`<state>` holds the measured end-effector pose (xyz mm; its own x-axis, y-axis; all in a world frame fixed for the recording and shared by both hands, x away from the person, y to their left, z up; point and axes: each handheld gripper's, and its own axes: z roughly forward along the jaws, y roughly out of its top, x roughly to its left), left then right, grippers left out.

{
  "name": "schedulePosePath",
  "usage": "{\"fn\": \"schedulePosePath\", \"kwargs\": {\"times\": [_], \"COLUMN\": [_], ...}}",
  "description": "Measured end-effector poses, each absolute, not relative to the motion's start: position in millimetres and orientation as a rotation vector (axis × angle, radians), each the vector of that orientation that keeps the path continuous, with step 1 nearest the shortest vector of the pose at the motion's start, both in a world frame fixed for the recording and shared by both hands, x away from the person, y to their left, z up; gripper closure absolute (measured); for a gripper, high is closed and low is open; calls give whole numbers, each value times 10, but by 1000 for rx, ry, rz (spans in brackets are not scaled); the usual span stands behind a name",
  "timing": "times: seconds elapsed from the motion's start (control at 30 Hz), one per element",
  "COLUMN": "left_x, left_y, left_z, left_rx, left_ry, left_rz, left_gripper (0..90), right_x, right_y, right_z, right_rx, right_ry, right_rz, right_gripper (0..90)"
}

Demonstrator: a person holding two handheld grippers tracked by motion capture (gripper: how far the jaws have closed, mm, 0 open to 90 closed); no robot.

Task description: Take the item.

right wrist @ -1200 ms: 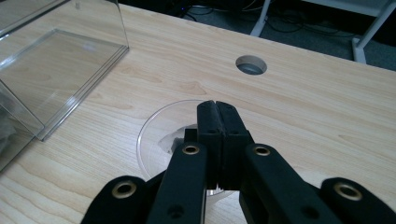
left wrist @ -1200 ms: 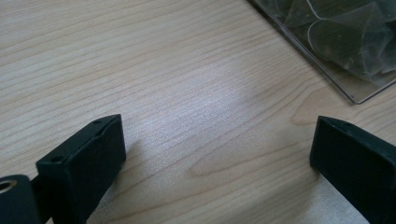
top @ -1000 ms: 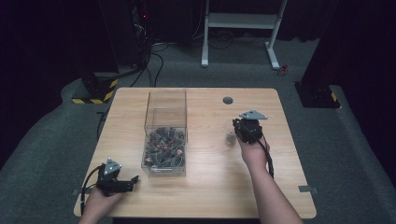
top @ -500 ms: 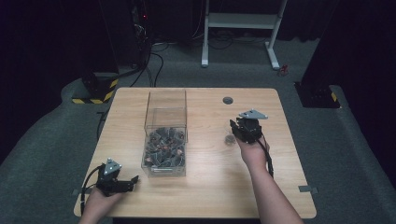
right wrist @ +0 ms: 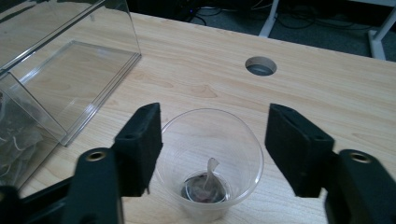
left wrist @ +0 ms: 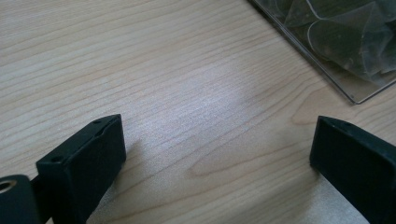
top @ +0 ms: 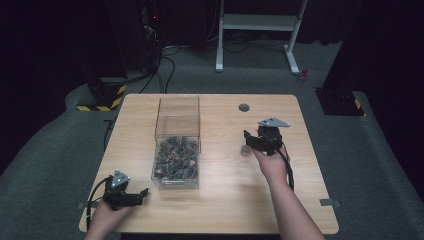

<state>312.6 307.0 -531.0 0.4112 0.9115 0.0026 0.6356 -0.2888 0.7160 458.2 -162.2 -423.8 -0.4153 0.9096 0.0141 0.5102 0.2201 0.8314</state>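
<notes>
A small clear plastic cup (right wrist: 210, 154) stands on the wooden table (top: 225, 200) with one tea bag (right wrist: 205, 185) at its bottom. My right gripper (right wrist: 212, 135) is open, its jaws on either side of the cup's rim without touching it. In the high view the right gripper (top: 250, 141) hovers right of centre, with the cup (top: 245, 149) just at its tip. A clear box (top: 177, 145) holding several dark tea bags (top: 175, 157) stands left of centre. My left gripper (top: 140, 195) rests open at the near left; its jaws (left wrist: 215, 135) hold nothing over bare wood.
A round cable hole (top: 243, 107) lies in the table beyond the cup. The box's far half (right wrist: 70, 70) holds no bags. The box's near corner (left wrist: 336, 46) sits just beyond my left gripper. Carpet and a white stand (top: 260, 30) lie past the table.
</notes>
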Motion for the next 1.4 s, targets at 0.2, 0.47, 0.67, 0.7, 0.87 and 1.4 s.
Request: {"fn": "schedulePosePath", "kwargs": {"times": [0.2,0.47,0.67,0.7,0.87,1.4], "left_x": [3126,3127,3127,3128,3128,3128], "left_y": [3070,3070,3070,3070,3070,3072], "left_z": [-5310,-5310,-5310,-5310,-5310,-5309], "left_rx": [2030,2030,2030,2031,2030,2033], "left_ry": [1309,1309,1309,1308,1309,1307], "left_rz": [555,555,555,555,555,557], "left_gripper": [38,38,38,38,38,38], "right_x": [4564,4466,4397,4385,4332,4134], "right_y": [-1638,-1715,-1797,-1810,-1867,-2055], "right_z": [-4238,-4257,-4277,-4283,-4324,-4540], "right_rx": [1333,1343,1356,1359,1355,1376], "right_ry": [2008,1982,1972,1973,1978,1987], "right_rz": [1085,1094,1103,1103,1084,1048], "right_gripper": [253,201,194,193,188,181]}}
